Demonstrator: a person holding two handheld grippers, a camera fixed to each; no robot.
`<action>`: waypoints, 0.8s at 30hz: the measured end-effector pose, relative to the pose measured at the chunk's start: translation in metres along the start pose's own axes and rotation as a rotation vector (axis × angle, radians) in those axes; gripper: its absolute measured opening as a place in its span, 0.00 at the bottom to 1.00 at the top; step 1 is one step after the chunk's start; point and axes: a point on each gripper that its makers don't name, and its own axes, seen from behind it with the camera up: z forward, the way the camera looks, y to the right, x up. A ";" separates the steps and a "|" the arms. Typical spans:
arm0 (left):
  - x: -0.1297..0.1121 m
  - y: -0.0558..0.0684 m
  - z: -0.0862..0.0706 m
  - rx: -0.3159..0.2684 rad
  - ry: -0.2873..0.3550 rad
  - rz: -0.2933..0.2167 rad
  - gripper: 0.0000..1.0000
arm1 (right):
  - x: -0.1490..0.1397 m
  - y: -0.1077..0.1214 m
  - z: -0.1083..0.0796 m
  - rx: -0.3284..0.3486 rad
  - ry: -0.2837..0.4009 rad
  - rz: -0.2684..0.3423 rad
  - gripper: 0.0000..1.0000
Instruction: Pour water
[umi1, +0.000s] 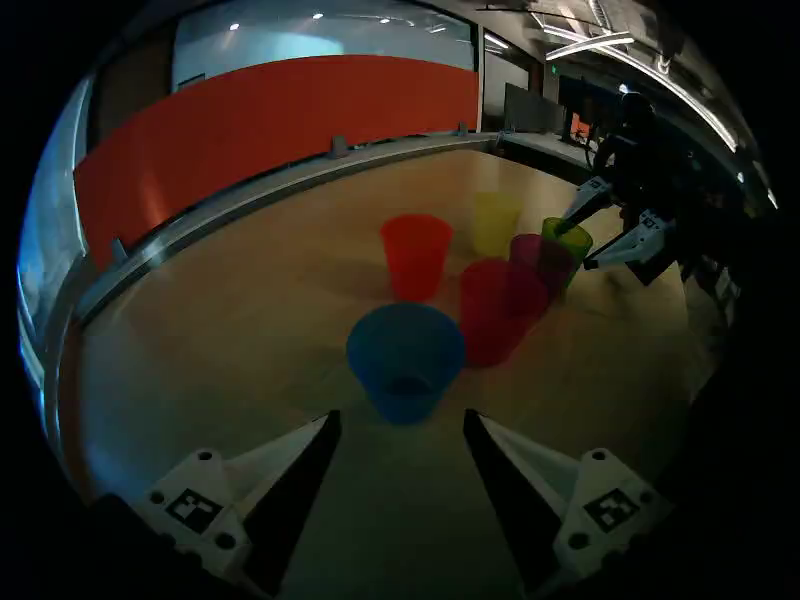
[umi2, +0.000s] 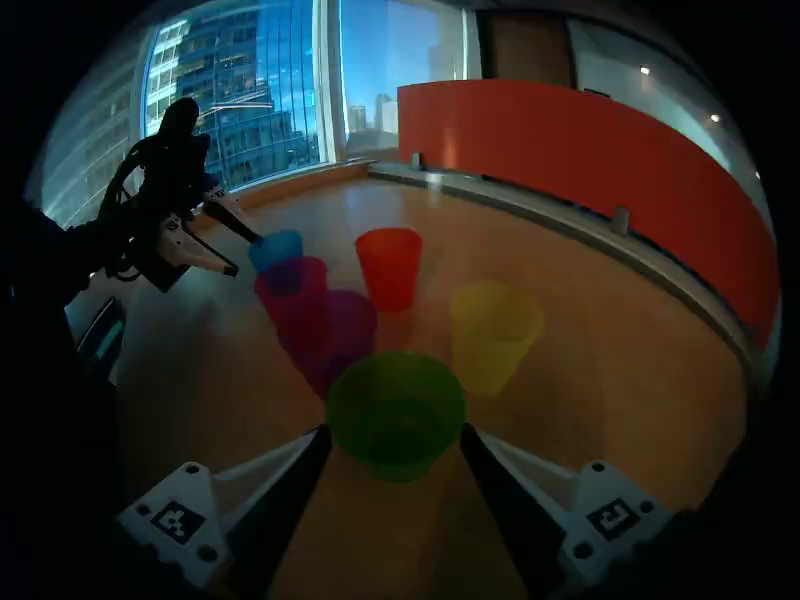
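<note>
Broadly, a wide wooden table (umi1: 250, 330) spreads out ahead of both my grippers, with a long orange wall panel (umi1: 280, 110) beyond its far edge. Six plastic cups stand upright on it in a loose cluster between my two tools. I judge they are bunched there so that either tool can reach one for pouring.

Nearest my left gripper (umi1: 402, 415) is the blue cup (umi1: 405, 362), just beyond the fingertips and centred on the gap between them. The fingers are spread wide and hold nothing; bare table shows on each side of the cup's base. Farther from this tool stand a crimson cup (umi1: 500, 310), an orange-red cup (umi1: 416, 255), a magenta cup (umi1: 543, 258) and a yellow cup (umi1: 496, 222).

My right gripper (umi2: 395, 430) faces the cluster from the opposite side. Its fingers are spread too, and the green cup (umi2: 396, 415) sits right between their tips. I cannot tell whether either finger touches the cup wall, but it is not clamped. I judge each tool is lined up on its nearest cup, one to pour from and one to receive.

As for contents, the blue and green cups look dark inside and I see no water line. I cannot tell whether any cup holds water.
</note>
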 end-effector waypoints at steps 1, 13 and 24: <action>0.000 0.000 -0.001 0.002 0.002 -0.001 0.91 | 0.000 0.000 -0.002 -0.004 0.003 0.002 1.00; -0.001 -0.002 -0.019 0.052 0.047 -0.017 0.91 | 0.001 -0.001 -0.031 -0.066 0.050 0.019 1.00; 0.012 -0.007 -0.042 0.147 0.143 -0.030 0.91 | 0.016 0.000 -0.058 -0.137 0.150 0.055 1.00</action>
